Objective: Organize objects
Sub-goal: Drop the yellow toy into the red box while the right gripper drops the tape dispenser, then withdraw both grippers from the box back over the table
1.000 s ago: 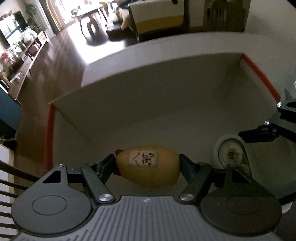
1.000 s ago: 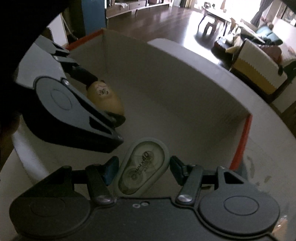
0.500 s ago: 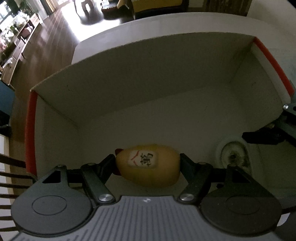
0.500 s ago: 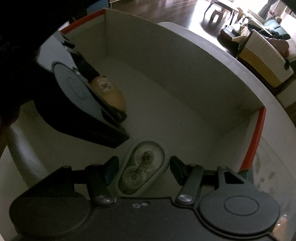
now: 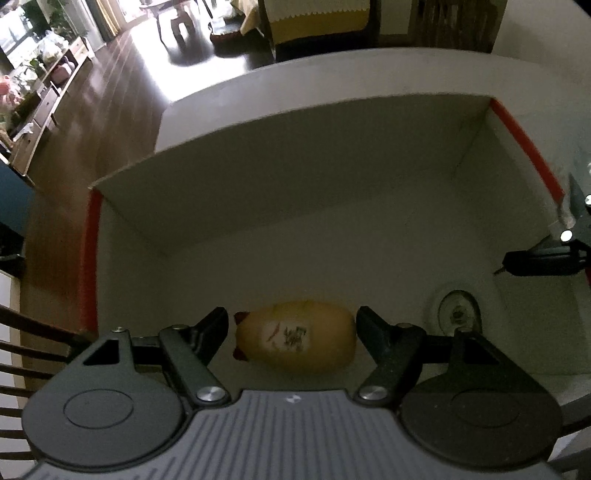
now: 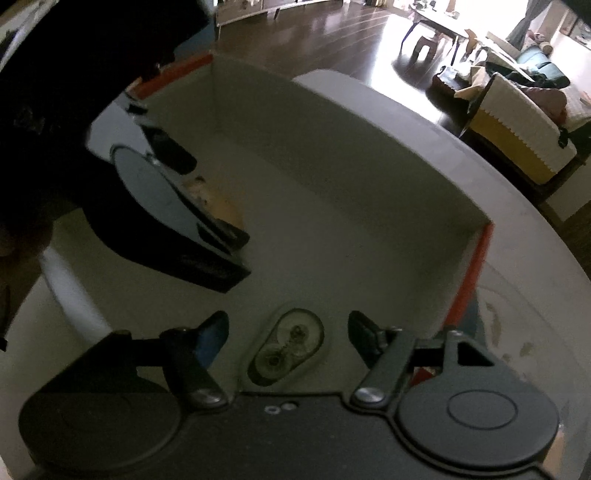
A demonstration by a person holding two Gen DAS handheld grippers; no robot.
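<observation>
A yellow egg-shaped toy (image 5: pixel 295 341) with a printed face and red tip lies on the floor of a white box (image 5: pixel 295 166) with red side edges. My left gripper (image 5: pixel 291 321) is open around it, with small gaps at both fingertips. To its right on the box floor lies a white correction tape (image 5: pixel 458 312). In the right wrist view the correction tape (image 6: pixel 284 347) rests flat between the fingers of my open right gripper (image 6: pixel 286 325), apart from both. The toy (image 6: pixel 221 206) shows only partly behind the left gripper's body.
The box (image 6: pixel 332 147) stands on a white round table (image 6: pixel 517 221). Past it are a dark wooden floor (image 5: pixel 110 103), a sofa (image 6: pixel 517 122) and a low table (image 6: pixel 436 26). Dark chair slats (image 5: pixel 22 362) show at the lower left.
Both grippers have opened and lifted slightly. The toy and the correction tape, held before, now lie free on the box floor.
</observation>
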